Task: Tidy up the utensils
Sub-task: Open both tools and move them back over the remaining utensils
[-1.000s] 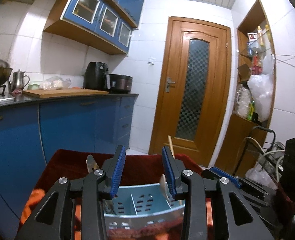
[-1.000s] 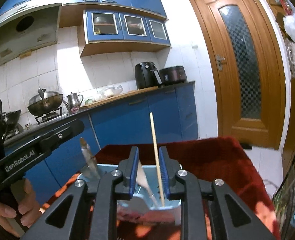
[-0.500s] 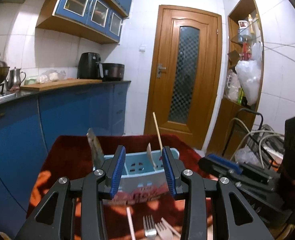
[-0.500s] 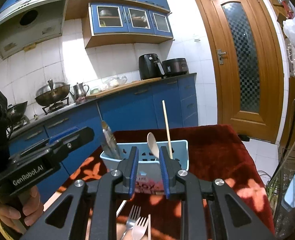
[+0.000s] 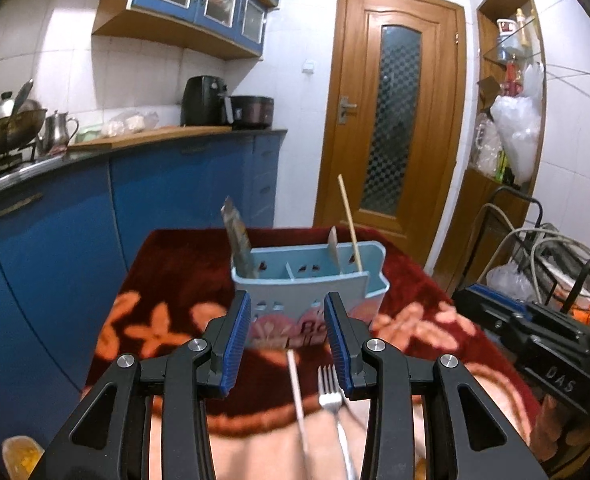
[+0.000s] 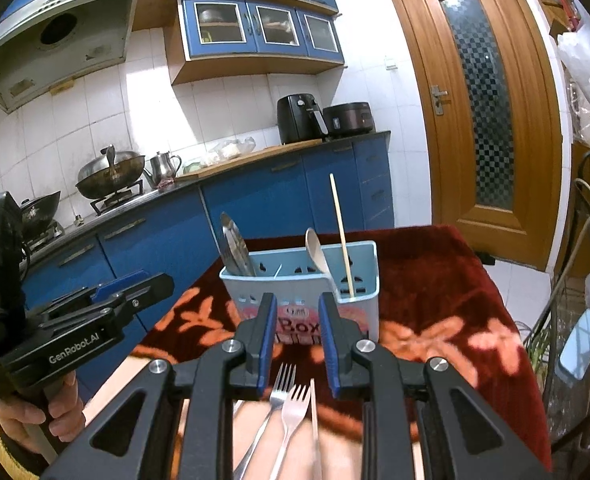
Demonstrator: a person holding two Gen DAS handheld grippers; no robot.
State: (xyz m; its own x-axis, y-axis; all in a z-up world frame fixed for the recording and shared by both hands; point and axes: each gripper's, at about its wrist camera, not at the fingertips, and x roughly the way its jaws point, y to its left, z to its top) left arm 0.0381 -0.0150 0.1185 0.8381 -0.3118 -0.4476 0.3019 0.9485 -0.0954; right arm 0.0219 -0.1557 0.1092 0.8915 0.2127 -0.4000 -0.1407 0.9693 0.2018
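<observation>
Pale blue plastic caddy (image 6: 301,294) upright on the red-clothed desk (image 6: 435,276), already holding a spoon (image 6: 315,250) and a stick. Two forks (image 6: 287,398) flat on the cloth just below the right gripper (image 6: 295,342), part open, empty; left gripper (image 5: 289,338) likewise. Risks: slipping off thin metal, snagging cloth, tipping the light caddy.

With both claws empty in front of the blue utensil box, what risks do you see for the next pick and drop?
1. The two metal forks and the pale chopstick lie close together on the red floral cloth; a claw may grab two at once or nudge a neighbour away.
2. The light blue plastic utensil box looks light and holds a tall wooden chopstick; bumping it could tip the box.
3. The left claw and right claw work close together and might collide.
</observation>
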